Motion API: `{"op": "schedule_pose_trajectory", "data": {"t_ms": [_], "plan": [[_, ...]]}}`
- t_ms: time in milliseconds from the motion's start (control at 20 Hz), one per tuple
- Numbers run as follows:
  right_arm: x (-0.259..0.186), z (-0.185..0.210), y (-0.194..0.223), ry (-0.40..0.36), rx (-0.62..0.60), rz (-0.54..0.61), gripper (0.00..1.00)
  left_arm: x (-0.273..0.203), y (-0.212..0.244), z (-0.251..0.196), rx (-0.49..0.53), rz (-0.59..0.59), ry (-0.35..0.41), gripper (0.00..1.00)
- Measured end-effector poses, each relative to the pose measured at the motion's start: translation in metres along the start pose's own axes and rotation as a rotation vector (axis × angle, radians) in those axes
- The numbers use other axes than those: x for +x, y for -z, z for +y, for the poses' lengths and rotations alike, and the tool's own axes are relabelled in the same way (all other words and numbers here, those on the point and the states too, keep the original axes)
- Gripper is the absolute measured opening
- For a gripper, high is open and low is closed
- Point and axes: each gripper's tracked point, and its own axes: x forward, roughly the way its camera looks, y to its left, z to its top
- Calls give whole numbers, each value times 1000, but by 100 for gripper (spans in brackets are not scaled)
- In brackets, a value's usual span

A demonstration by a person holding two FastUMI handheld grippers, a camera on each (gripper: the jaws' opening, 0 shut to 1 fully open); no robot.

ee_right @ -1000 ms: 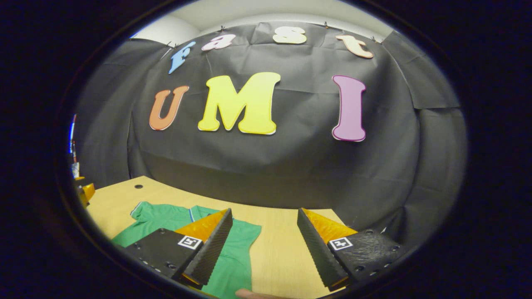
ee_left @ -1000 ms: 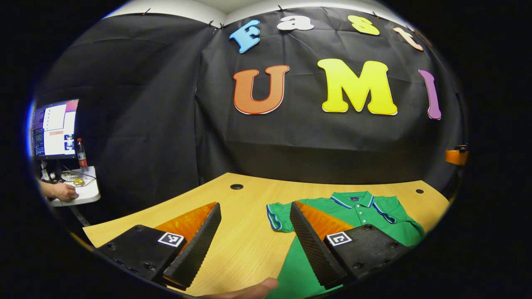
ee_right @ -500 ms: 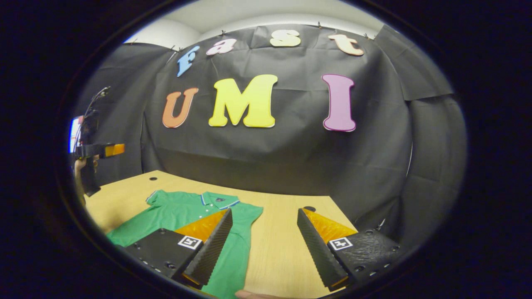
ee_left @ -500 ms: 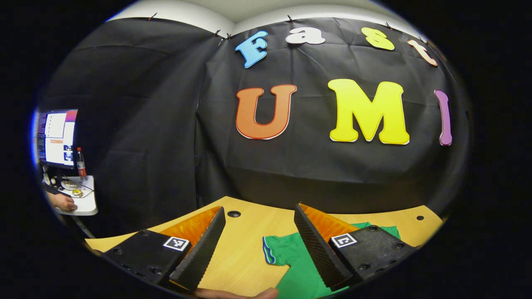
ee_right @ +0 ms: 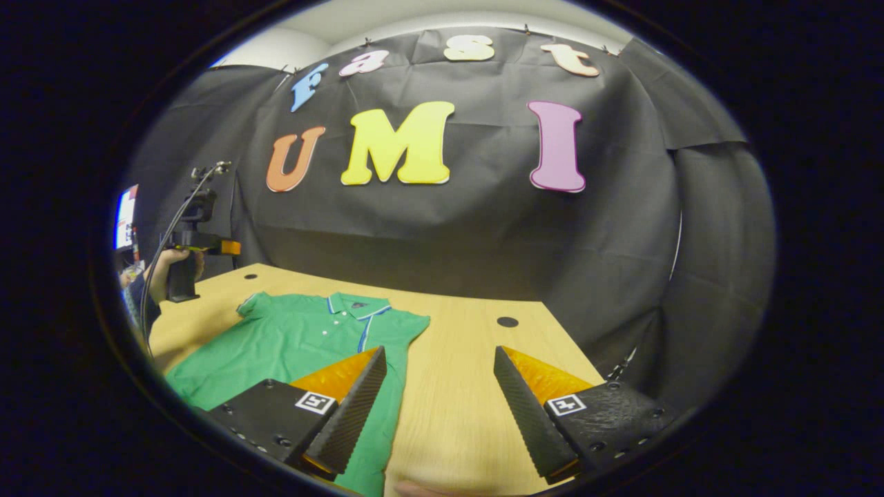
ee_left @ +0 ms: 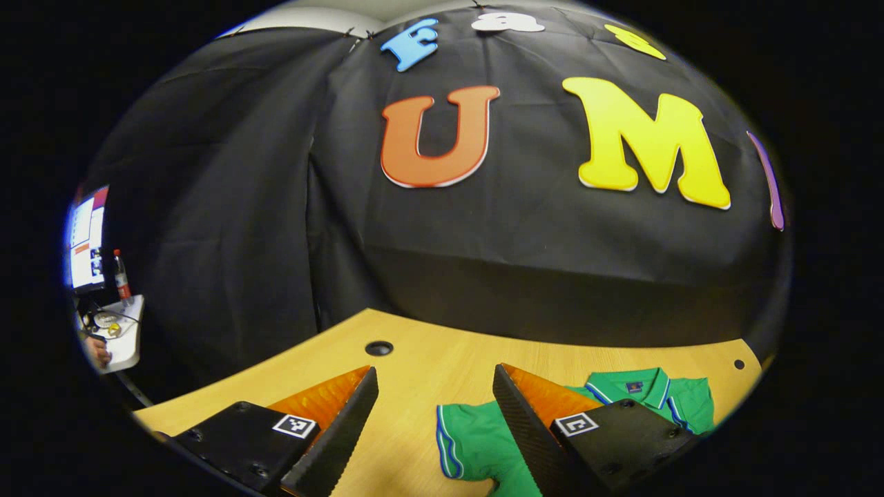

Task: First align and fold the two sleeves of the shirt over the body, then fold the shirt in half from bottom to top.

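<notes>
Shirt (ee_right: 297,338) – soft matt knit cloth; table (ee_right: 456,386) – smooth pale wood-grain; booth wall – creased matt cloth.

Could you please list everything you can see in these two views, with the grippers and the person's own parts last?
Shirt: one, green with striped collar and cuffs, flat and unfolded on the table.
Table: one, light wood with dark round holes.
Monitor: one, lit, far left.
Bottle: one, red cap, beside the monitor.
Left gripper: one, open, above the table by a sleeve.
Right gripper: one, open, above the shirt's edge.
Hand: one, holding the left gripper.
</notes>
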Motion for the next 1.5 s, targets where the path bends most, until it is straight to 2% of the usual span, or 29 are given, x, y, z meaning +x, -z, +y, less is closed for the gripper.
{"op": "schedule_pose_trajectory", "data": {"t_ms": [150, 400, 600, 650, 750, 800, 850, 900, 1000, 1100, 1150, 1200, 1500], "plan": [[7, 6, 8, -8, -1, 23, 95, 28, 47, -8, 1, 122, 16, 100], [13, 22, 25, -35, -23, 58, 95, 42, 80, 2, 8, 230, 19, 100], [17, 30, 37, -51, -31, 96, 95, 50, 119, -5, -51, 349, 30, 83], [18, 33, 39, -55, -29, 102, 97, 56, 119, -2, -55, 336, 14, 82], [18, 35, 38, -58, -26, 103, 95, 61, 118, -3, -64, 328, 22, 70], [17, 36, 39, -60, -25, 103, 95, 61, 121, -1, -48, 342, 14, 53], [17, 37, 39, -62, -24, 103, 95, 64, 118, -1, -38, 332, 27, 49], [15, 38, 40, -66, -24, 102, 97, 62, 117, -9, -40, 346, 57, 31], [13, 40, 41, -66, -26, 102, 95, 60, 117, -15, -7, 357, 71, 12], [11, 40, 46, -68, -27, 108, 95, 58, 107, -18, 8, 341, 77, 9], [11, 40, 48, -68, -26, 111, 95, 56, 102, -20, 18, 329, 78, 19], [10, 39, 50, -66, -26, 115, 95, 55, 96, -22, 24, 316, 77, 9], [8, 32, 59, -57, -4, 129, 95, 49, 73, -51, 119, 269, 102, 8]]}}
